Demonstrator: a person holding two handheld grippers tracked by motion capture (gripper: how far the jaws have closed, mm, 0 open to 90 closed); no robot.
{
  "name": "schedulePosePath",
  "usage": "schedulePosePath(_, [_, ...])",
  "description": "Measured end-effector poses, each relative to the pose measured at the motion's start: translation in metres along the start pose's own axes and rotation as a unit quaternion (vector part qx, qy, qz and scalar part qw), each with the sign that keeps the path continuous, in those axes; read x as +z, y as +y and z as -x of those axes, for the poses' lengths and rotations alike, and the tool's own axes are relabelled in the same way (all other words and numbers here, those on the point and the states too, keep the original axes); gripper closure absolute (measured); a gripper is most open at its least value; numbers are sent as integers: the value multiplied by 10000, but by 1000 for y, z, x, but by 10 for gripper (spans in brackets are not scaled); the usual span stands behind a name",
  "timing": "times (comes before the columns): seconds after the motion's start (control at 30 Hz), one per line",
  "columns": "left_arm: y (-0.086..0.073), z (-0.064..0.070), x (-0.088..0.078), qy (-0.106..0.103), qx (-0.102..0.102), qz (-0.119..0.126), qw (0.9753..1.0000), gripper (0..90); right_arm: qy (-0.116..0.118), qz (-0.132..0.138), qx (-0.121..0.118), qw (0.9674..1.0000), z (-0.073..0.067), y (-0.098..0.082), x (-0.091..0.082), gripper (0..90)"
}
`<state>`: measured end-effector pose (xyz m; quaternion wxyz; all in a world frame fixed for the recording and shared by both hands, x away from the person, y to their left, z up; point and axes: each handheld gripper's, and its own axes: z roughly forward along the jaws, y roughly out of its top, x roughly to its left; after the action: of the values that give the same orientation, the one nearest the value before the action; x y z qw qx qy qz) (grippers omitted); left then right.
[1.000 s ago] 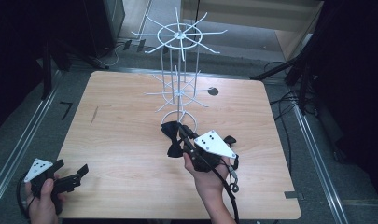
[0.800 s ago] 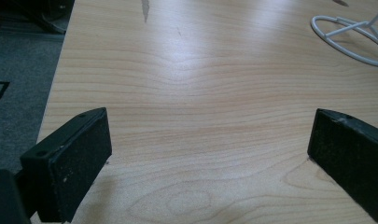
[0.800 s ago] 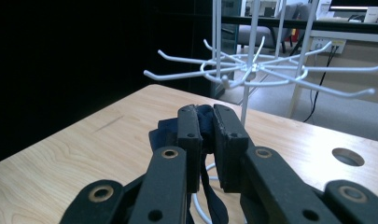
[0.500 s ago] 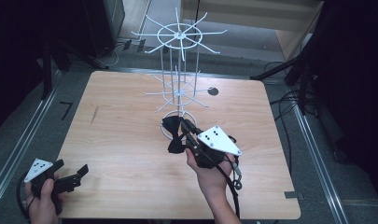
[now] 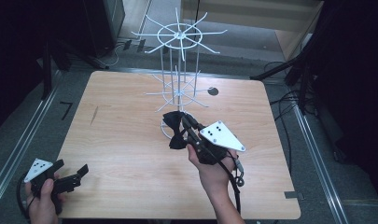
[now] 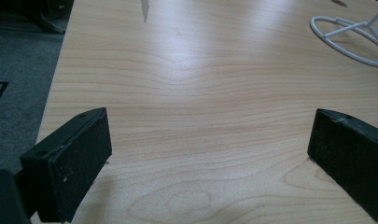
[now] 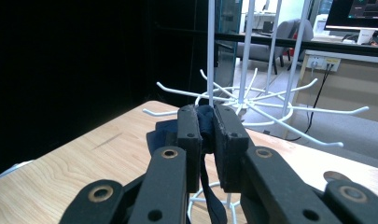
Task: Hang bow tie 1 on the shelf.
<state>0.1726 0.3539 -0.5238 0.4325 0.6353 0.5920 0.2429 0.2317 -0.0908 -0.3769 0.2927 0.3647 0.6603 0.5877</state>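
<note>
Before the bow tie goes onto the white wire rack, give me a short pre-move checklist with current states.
1. Right gripper clamped on the bow tie: ok.
2. Bow tie lifted off the table: cannot tell.
3. Rack standing upright: ok.
4. Lower rack hooks free of other items: ok.
5. Left gripper parked at the near left corner, jaws open, away from the rack: ok.

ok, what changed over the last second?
The right claw, shut on the black bow tie, lifted it slightly off the table beside the white wire rack. The left claw stayed put at the near left corner, open.
</note>
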Motion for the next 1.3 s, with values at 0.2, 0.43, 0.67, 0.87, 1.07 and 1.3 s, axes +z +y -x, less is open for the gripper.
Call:
schedulePosePath(0.2, [0, 0, 0, 2, 10, 1, 10000, 0, 17, -14, -43, 10000, 3, 3, 2, 826])
schedulePosePath(0.43, [0, 0, 0, -5, -10, 9, 10000, 0, 69, -72, -3, 10000, 11, 1, 9, 822])
schedulePosePath(0.67, [0, 0, 0, -9, -29, 9, 10000, 0, -11, -145, 111, 9998, 19, -1, 14, 819])
schedulePosePath(0.87, [0, -1, 0, -10, -33, 13, 10000, 0, 77, -259, 365, 9990, 27, -4, 18, 817])
schedulePosePath(1.07, [0, 0, 0, -10, -31, 2, 10000, 0, 161, -385, 591, 9974, 33, -12, 23, 814])
schedulePosePath(1.3, [0, -1, 0, -2, -34, 10, 10000, 0, 166, -441, 607, 9970, 34, -16, 30, 814])
